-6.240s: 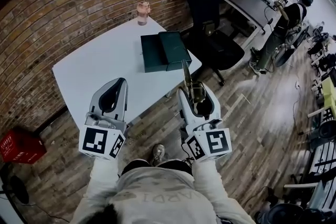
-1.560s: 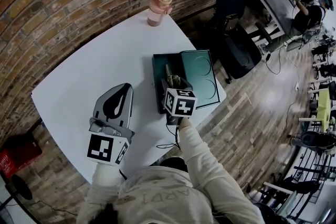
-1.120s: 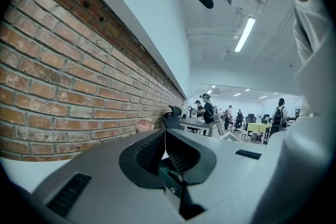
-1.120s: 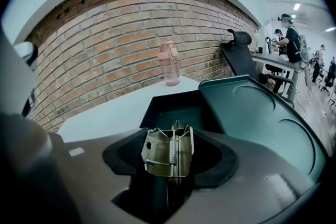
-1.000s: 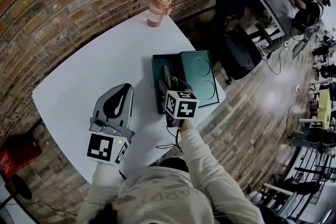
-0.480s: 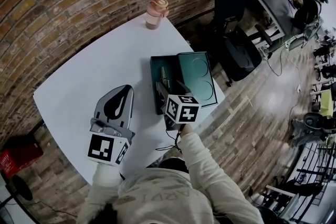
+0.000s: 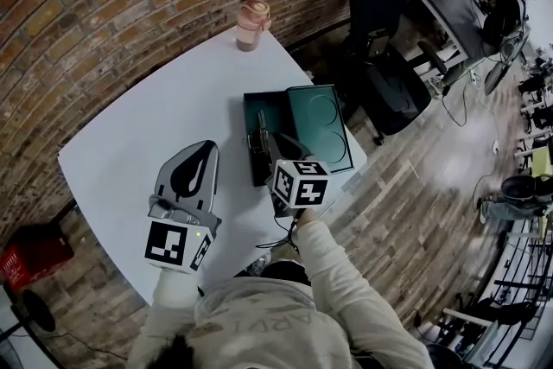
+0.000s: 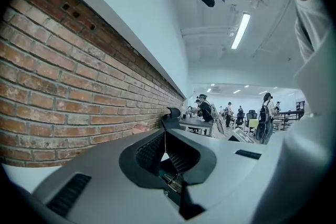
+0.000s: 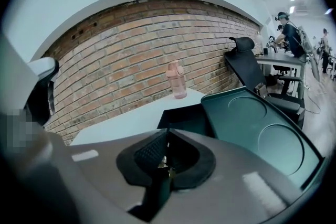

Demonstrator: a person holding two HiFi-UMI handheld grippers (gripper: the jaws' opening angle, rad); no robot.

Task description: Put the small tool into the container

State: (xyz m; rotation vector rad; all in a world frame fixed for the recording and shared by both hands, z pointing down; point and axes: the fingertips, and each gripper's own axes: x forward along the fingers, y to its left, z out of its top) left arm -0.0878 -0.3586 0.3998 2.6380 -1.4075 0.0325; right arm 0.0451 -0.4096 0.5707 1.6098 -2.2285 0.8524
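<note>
Present: 1 white table point(image 7: 147, 125), 1 open green container point(image 7: 256, 103), 1 small tool point(image 7: 257, 138), 1 pink bottle point(image 7: 251, 13) at the far edge, 2 grippers. Unlike 1 second ago: tool no longer gripped, lying loose in the container's left tray. Right gripper point(image 9: 167, 132): closing, tips meeting, nothing between, just near of the tool. Left gripper point(image 8: 165, 136): pressed together, empty.

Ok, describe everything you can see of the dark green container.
The dark green container is a shallow rectangular box with a matte finish, standing open on the white table near one edge. Its lid, stamped with two round recesses, lies folded out beside the base. The small brassy tool lies inside the base.
</note>
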